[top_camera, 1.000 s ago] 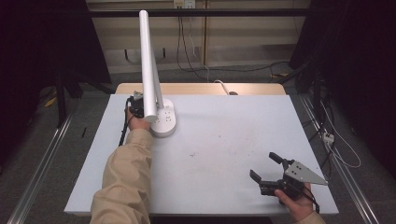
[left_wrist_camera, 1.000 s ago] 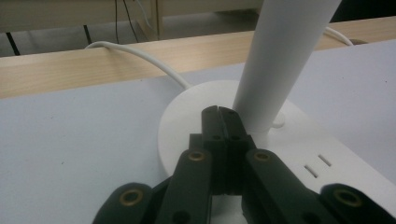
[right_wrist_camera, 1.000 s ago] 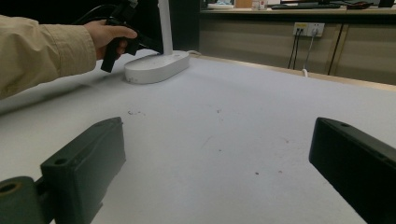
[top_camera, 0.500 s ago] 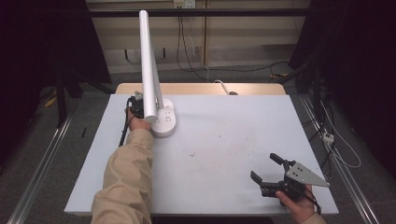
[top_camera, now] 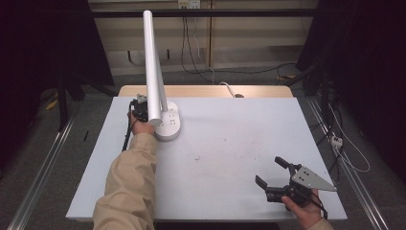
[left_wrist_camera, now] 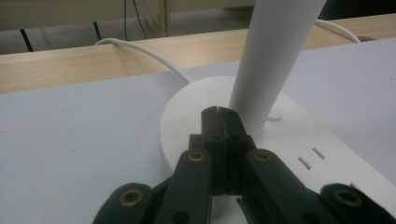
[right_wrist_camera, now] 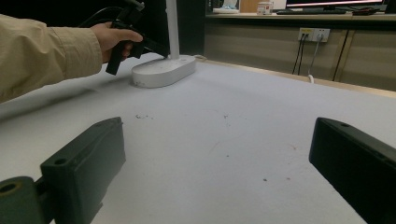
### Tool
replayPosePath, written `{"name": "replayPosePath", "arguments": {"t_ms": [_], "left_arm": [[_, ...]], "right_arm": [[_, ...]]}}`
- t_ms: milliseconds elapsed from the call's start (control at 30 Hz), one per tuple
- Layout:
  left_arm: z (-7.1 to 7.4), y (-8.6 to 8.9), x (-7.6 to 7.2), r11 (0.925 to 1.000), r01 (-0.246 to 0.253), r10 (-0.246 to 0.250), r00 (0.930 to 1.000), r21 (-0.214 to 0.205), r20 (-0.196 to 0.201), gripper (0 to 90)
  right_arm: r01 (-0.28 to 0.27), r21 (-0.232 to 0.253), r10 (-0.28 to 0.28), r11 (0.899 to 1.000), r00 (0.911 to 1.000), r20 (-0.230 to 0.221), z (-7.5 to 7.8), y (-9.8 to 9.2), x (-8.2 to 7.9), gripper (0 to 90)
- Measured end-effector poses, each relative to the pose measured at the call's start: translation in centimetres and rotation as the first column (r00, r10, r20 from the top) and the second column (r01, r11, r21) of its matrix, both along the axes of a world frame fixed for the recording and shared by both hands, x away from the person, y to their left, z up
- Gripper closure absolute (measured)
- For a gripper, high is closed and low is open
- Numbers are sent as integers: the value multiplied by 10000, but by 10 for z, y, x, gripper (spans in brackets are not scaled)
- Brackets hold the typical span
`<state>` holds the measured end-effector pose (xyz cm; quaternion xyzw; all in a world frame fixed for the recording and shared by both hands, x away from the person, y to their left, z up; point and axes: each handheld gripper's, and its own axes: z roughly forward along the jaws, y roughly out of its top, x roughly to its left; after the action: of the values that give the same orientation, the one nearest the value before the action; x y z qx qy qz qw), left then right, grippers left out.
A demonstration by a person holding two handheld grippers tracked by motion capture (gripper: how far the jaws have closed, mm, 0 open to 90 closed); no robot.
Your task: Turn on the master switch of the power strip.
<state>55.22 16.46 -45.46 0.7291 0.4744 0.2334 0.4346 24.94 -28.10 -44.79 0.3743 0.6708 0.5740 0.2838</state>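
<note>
— Where is your left claw?

— My left gripper is at the far left of the pale grey tabletop, its two black jaws pressed flat against each other with nothing between them. Their tips sit over the white oval plastic base of the desk lamp, right at the foot of its white round stem. I cannot tell whether the tips actually touch the base or the stem.

— And from above?

— The white desk lamp stands near the table's far left corner, its long white tube rising steeply and leaning slightly. My left hand, in a tan sleeve, is just beside the base on its left.

— The lamp's cord?

— A white cable runs from behind the base across the light wooden strip along the table's back edge.

— Your other claw?

— My right gripper is near the table's front right corner, well apart from the lamp, jaws spread wide and empty. Along them I see bare tabletop, a few small dark specks, and the lamp beyond.
</note>
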Motion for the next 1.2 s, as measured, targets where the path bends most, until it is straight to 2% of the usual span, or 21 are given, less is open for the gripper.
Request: {"name": "replayPosePath", "arguments": {"t_ms": [67,167,200,267,333,400,600,633,733,867,1067,1133,1200], "left_arm": [[0,0,-1,9999,36,-36,10000,168,24,900],[0,0,0,10000,30,-30,10000,27,67,900],[0,0,0,9999,-106,106,9999,28,128,900],[0,2,0,9994,-221,216,9996,266,200,900],[-1,5,1,9998,-197,197,9997,6,118,900],[-1,8,2,9999,-117,117,9999,-48,108,900],[-1,8,3,9999,78,-79,9999,108,133,900],[-1,9,3,9994,185,-188,9998,301,118,900],[-2,8,3,9998,120,-122,9999,163,95,900],[-2,6,3,9989,148,-154,9998,451,117,900],[-2,7,4,9996,112,-111,9999,272,-41,900],[-1,6,4,9986,156,-155,9999,504,-24,900],[-2,7,5,9994,107,-105,9999,341,-61,900]], "right_arm": [[-25,-34,25,10000,10000,33,0,0,0,32],[-42,-39,42,10000,10000,30,0,1,1,32],[-49,-26,49,10000,10000,22,0,1,1,32],[-50,-30,50,10000,10000,26,0,1,1,32],[-37,38,37,10000,10000,4,0,1,1,32],[-28,39,28,10000,10000,-17,0,0,2,32],[7,26,-7,10000,10000,-28,-1,-1,2,31],[4,31,-4,10000,10000,-21,-1,-1,3,31],[10,38,-10,10000,10000,-19,-1,-1,3,31],[42,21,-42,10000,10000,-23,-1,0,4,31],[11,12,-11,10000,10000,-17,-1,1,4,31],[21,4,-21,10000,10000,-21,0,1,3,31],[21,-8,-21,10000,10000,3,0,1,3,31]]}}
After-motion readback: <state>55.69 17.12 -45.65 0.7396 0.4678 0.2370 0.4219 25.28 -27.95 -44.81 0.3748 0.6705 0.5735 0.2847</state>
